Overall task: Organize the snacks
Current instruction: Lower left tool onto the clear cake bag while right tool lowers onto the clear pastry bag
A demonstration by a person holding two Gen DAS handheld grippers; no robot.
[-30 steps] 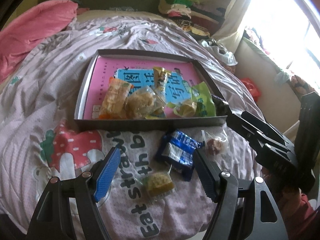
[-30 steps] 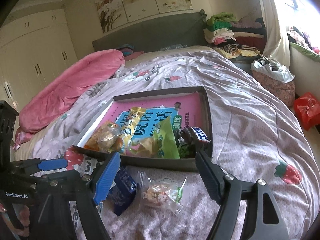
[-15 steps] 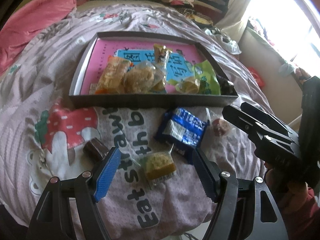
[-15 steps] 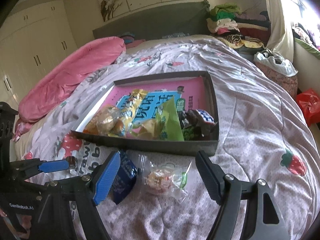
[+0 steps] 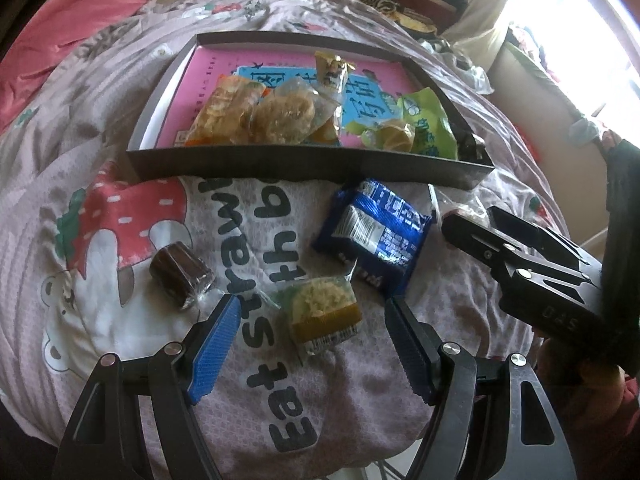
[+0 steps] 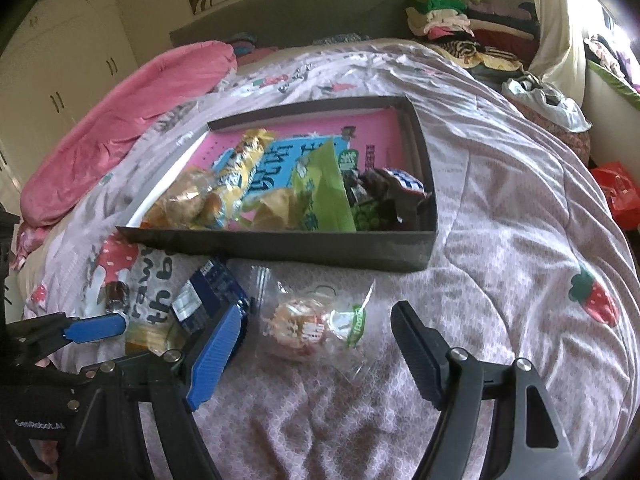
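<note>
A dark shallow box lies on the bed and holds several wrapped snacks. In front of it on the quilt lie a blue packet, a clear-wrapped yellow-green cake, a dark brown wrapped roll and a clear-wrapped round pastry. My left gripper is open, its jaws on either side of the yellow-green cake. My right gripper is open, its jaws on either side of the round pastry.
A pink pillow lies at the far left of the bed. Folded clothes are piled at the far right. A red bag sits on the floor to the right. The quilt's front edge drops off just below the grippers.
Both grippers have moved down and closer to the loose snacks. The brown roll has come into the left wrist view. Both stay open.
</note>
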